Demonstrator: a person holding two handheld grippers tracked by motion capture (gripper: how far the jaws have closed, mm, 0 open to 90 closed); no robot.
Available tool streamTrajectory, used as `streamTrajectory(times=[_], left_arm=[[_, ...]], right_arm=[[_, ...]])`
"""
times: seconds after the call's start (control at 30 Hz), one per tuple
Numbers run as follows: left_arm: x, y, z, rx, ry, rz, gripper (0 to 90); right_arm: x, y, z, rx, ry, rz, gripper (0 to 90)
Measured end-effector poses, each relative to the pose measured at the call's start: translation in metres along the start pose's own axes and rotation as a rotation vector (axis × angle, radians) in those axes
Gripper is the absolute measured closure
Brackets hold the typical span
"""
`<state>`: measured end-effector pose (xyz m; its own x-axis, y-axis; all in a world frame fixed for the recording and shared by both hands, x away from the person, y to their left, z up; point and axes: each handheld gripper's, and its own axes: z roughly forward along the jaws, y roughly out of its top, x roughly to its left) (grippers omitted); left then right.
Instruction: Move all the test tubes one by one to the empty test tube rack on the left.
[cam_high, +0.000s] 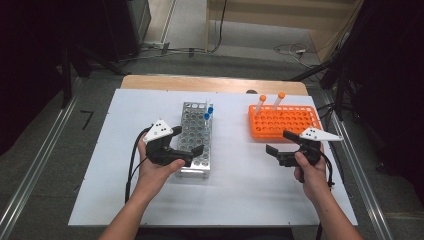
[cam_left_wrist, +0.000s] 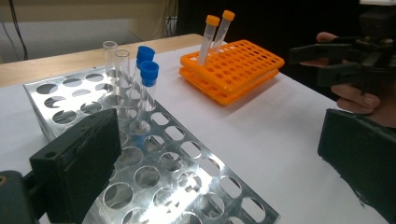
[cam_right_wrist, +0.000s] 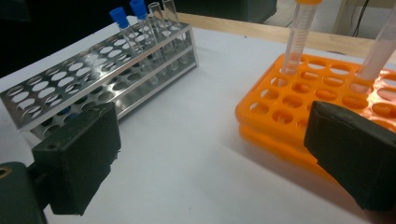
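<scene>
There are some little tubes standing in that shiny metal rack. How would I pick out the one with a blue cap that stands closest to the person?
Find the metal rack on the white table, left of the orange rack. Four tubes cluster at its far end. Two are uncapped clear tubes; of the two capped ones, yours is the nearer blue-capped tube.

Two bare forearms come in from the bottom of the high view, each hand wrapped around a black claw. The left claw (cam_high: 190, 141) sits in the left hand (cam_high: 156, 167), wrist bent slightly inward, its jaws spread wide with nothing between them; they point toward the right and a little away from the person. The right claw (cam_high: 278, 142) is held by the right hand (cam_high: 311, 167), jaws parted and empty, pointing to the left. Both claws hover just above the worktop (cam_high: 235, 190), well apart from one another.
</scene>
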<state>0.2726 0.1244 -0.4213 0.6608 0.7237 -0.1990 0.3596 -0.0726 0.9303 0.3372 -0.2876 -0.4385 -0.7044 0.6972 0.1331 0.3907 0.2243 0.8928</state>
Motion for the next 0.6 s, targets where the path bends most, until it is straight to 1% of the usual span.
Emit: streamTrajectory(times=[0.2, 0.3, 0.37, 0.43, 0.5, 0.57, 0.6], left_arm=[[-0.004, -0.008, -0.012, -0.018, -0.009, -0.005, 0.0], [-0.006, -0.013, -0.015, -0.023, -0.016, -0.012, 0.0], [-0.006, -0.015, -0.016, -0.017, -0.014, -0.011, 0.0], [-0.006, -0.017, -0.017, -0.017, -0.016, -0.011, 0.0], [-0.006, -0.018, -0.018, -0.022, -0.016, -0.012, 0.0], [-0.006, -0.019, -0.018, -0.026, -0.014, -0.008, 0.0], [-0.005, -0.019, -0.018, -0.020, -0.013, -0.009, 0.0]], right_arm=[[-0.011, 0.013, 0.015, 0.006, -0.013, 0.013, 2.6], [-0.017, 0.016, 0.026, 0.019, -0.024, 0.021, 2.9], [-0.021, 0.018, 0.032, 0.025, -0.037, 0.022, 3.3], [-0.025, 0.021, 0.038, 0.024, -0.028, 0.036, 3.8], [-0.028, 0.024, 0.045, 0.028, -0.033, 0.042, 4.8], [-0.030, 0.027, 0.053, 0.036, -0.049, 0.052, 7.9], [-0.031, 0.028, 0.057, 0.033, -0.057, 0.055, 10.6]])
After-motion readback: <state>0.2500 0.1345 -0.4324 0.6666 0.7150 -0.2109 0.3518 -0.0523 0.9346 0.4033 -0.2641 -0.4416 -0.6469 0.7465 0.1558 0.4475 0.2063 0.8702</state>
